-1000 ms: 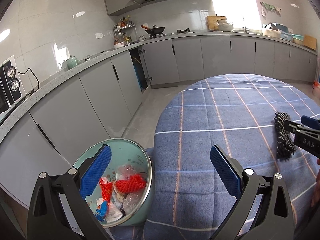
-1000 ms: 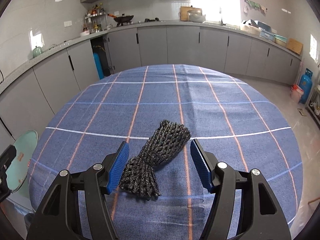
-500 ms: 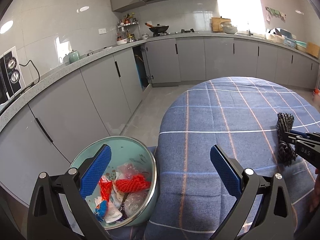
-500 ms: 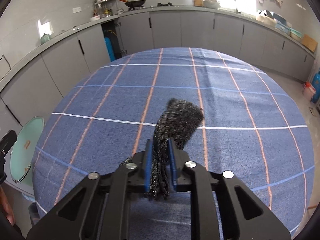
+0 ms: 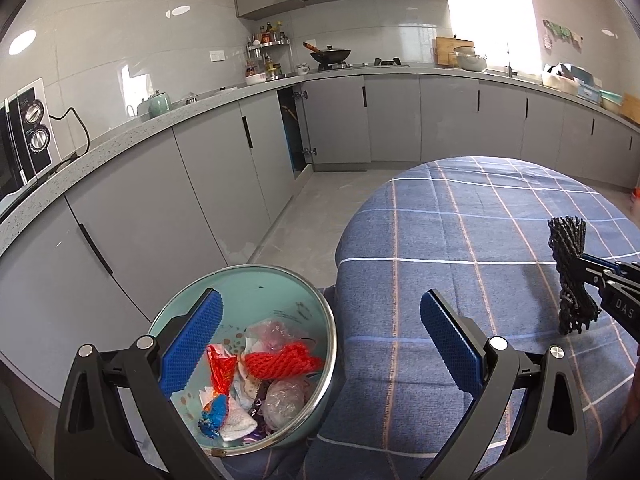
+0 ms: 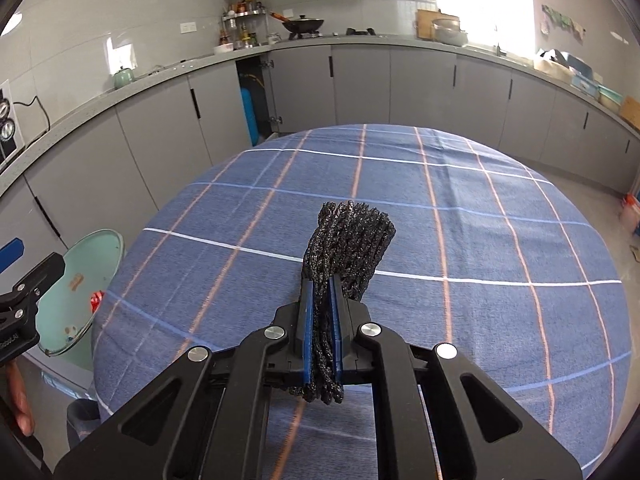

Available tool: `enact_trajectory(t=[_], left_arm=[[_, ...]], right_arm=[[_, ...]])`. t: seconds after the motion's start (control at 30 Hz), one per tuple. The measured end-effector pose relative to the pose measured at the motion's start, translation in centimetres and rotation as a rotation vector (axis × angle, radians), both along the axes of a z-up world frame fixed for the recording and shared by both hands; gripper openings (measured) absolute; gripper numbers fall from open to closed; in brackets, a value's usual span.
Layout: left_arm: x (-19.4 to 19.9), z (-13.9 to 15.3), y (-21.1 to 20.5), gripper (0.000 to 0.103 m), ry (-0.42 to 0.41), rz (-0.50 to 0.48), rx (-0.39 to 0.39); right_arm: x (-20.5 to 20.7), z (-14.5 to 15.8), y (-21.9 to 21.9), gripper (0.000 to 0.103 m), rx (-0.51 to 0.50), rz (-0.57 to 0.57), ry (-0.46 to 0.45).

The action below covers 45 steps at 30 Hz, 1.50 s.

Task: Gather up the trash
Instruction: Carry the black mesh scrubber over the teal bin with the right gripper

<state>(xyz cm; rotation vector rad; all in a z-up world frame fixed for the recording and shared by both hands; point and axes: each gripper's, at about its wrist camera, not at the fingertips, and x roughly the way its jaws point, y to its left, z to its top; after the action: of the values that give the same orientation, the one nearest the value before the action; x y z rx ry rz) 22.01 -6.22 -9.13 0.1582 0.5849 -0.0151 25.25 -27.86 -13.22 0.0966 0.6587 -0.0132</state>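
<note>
A black net bundle (image 6: 346, 242) is pinched at its middle by my right gripper (image 6: 321, 294), which is shut on it and holds it above the blue checked tablecloth (image 6: 460, 220). In the left wrist view the same bundle (image 5: 570, 272) hangs at the right edge from the right gripper (image 5: 582, 266). My left gripper (image 5: 320, 330) stands open and empty, over the gap between the table and the mint-green trash bin (image 5: 280, 280). The bin (image 6: 90, 256) stands beside the table's left edge and holds a red net (image 5: 280, 362), wrappers and plastic.
Grey kitchen cabinets (image 5: 140, 216) and a speckled counter run along the left and back. One cabinet door (image 5: 292, 132) stands ajar. A microwave (image 5: 24, 136) sits far left. A person's hand (image 6: 18, 400) shows at the lower left of the right wrist view.
My right gripper closed on the black net bundle and lifted it off the tablecloth. The left gripper stayed open; its view drifted slightly, showing more of the bin.
</note>
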Motion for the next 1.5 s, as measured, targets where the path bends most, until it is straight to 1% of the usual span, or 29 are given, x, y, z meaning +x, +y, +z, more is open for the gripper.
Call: enact_trajectory(t=[0.43,0.93,1.5], left_arm=[[-0.7,0.6,1.7,0.097,-0.026,0.041,-0.01],[-2.0,2.1,6.5,0.097,-0.063,0.135,-0.019],[-3.3,2.1,9.5,0.097,-0.082,0.207,-0.004]], right_arm=[[-1.4,1.7,1.9,0.009,0.015,0.082,-0.14],[-0.2,2.5,6.8,0.009,-0.004,0.199,-0.183],[0.7,2.8,10.8,0.009,-0.022,0.293,-0.206]])
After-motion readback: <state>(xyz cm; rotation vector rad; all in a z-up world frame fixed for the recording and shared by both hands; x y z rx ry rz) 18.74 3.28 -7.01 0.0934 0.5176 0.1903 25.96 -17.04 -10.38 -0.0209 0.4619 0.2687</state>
